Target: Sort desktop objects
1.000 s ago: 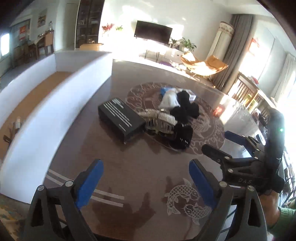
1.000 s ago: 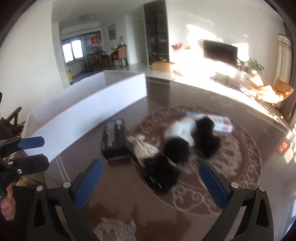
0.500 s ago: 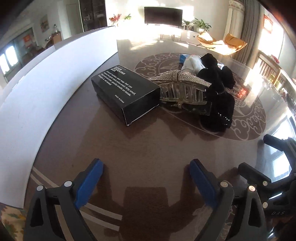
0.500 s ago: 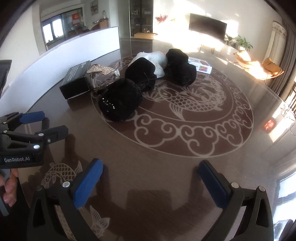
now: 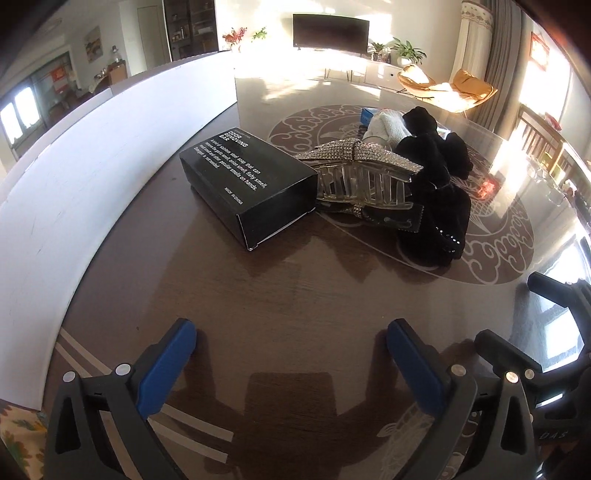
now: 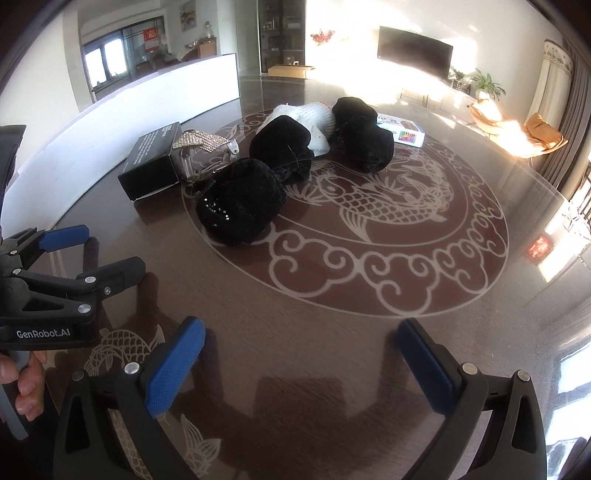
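We see a home living room. A dark glossy table [image 6: 369, 295] with a koi and cloud pattern stands in the middle. Behind it a flat TV [image 6: 415, 53] hangs on the white wall, with potted plants [image 6: 485, 85] beside it and orange lounge chairs [image 5: 447, 86] by curtains [image 5: 476, 48]. Dark display shelves [image 6: 282, 35] and a dining area with chairs [image 5: 535, 129] show too.
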Tool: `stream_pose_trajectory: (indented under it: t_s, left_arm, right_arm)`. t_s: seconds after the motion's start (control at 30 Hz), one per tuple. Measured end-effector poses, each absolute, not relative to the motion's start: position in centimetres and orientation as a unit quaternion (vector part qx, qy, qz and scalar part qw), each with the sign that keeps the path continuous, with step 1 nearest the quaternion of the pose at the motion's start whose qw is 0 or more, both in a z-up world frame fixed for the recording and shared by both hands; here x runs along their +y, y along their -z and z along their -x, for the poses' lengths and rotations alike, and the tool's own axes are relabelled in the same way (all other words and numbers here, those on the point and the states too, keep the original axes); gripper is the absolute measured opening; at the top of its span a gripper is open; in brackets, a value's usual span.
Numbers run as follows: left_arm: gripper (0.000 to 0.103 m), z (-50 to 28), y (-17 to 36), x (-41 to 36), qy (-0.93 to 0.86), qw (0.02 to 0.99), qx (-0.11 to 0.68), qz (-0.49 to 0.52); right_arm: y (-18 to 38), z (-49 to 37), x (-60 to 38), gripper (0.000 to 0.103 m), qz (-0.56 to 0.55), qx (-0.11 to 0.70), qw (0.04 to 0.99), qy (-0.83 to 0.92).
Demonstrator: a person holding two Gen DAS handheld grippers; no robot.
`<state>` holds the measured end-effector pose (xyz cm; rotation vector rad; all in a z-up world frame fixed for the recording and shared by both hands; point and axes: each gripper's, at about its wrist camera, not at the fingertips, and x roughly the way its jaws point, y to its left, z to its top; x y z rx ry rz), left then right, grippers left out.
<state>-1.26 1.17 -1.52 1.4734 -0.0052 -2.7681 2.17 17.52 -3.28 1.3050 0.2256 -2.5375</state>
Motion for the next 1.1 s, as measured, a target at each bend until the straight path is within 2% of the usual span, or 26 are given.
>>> stream_pose_trajectory:
  t_s: [1.1]
  left_arm:
    - [0.103, 0.88, 0.73, 0.58, 0.883, 0.006, 0.000, -0.469]
  right_arm:
    - [3.25, -2.14, 17.54, 0.103, -0.451, 0.078, 0.140, 0.878]
